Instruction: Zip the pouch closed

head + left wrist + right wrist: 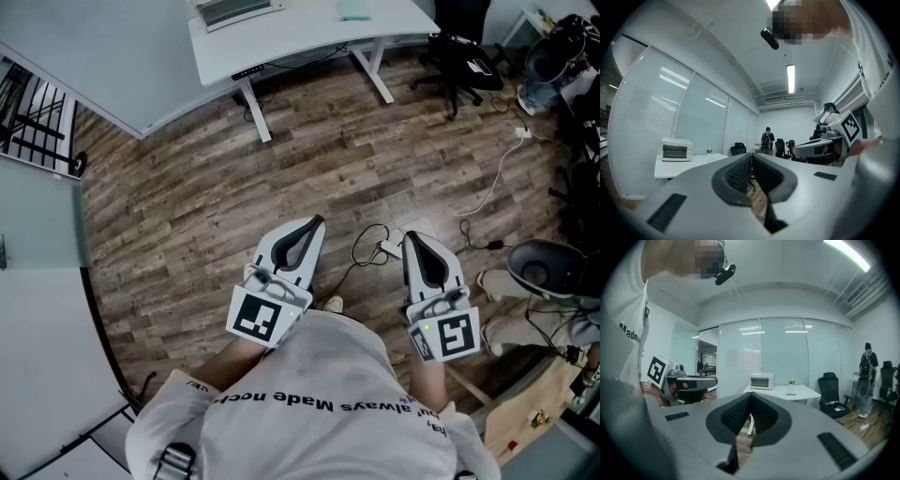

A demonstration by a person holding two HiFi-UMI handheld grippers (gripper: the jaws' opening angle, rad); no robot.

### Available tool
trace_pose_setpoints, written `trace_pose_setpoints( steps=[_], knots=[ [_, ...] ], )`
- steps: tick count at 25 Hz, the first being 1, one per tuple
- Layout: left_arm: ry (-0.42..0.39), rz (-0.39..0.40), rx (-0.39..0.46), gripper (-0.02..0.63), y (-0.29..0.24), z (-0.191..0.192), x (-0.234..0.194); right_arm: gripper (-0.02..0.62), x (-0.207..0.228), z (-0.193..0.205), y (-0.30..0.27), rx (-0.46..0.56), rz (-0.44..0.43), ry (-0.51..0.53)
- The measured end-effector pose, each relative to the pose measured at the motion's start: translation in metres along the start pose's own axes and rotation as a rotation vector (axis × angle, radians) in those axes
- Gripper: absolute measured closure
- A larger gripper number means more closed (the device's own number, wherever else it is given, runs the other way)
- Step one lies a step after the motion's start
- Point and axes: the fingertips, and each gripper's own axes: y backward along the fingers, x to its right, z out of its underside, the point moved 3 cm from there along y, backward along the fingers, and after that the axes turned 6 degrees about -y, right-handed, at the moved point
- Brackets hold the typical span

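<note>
While you hold both grippers side by side before your chest, pointing roughly level, the left gripper (316, 223) and right gripper (411, 238) are each clenched on nothing. Beyond them lie the wood floor (187, 206) and a white desk (300, 33). No view shows where the pouch lies.

Two claws show: the left claw (317, 223) and the right claw (410, 236). One white tabletop (300, 37) stands far off, carrying one toaster oven (761, 380) and one small potted plant (791, 382). One black office chair (457, 42) sits far right.
</note>
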Motion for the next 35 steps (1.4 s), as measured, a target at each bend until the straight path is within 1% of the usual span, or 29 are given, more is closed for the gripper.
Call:
trace_pose_setpoints(
  steps=[6, 9, 14, 17, 20, 26, 32, 35],
  knots=[
    [-0.007, 0.010, 0.018, 0.584, -0.005, -0.006, -0.016, 0.588, -0.004, -0.009, -0.020, 0.011, -0.004, 0.009],
    [-0.010, 0.007, 0.026, 0.584, -0.002, -0.007, -0.039, 0.588, -0.015, -0.015, -0.040, 0.027, -0.017, 0.012],
    [-0.013, 0.006, 0.031, 0.584, 0.007, -0.007, -0.079, 0.588, -0.033, -0.020, -0.079, 0.024, -0.018, 0.005],
    [-0.013, 0.016, 0.017, 0.584, 0.015, -0.002, -0.106, 0.588, -0.046, -0.019, -0.104, 0.027, -0.007, 0.000],
    [-0.031, 0.031, 0.007, 0.584, 0.016, 0.001, -0.131, 0.588, -0.054, -0.022, -0.121, 0.048, 0.019, -0.014],
    [-0.040, 0.038, 0.034, 0.584, 0.003, -0.006, -0.153, 0.588, -0.044, -0.025, -0.137, 0.038, 0.054, -0.005],
    [-0.019, 0.039, 0.031, 0.584, -0.011, 0.001, -0.167, 0.588, -0.037, -0.028, -0.160, 0.049, 0.047, -0.002],
    [-0.030, 0.027, 0.021, 0.584, -0.022, 0.004, -0.175, 0.588, -0.026, -0.029, -0.173, 0.052, 0.036, 0.000]
  ],
)
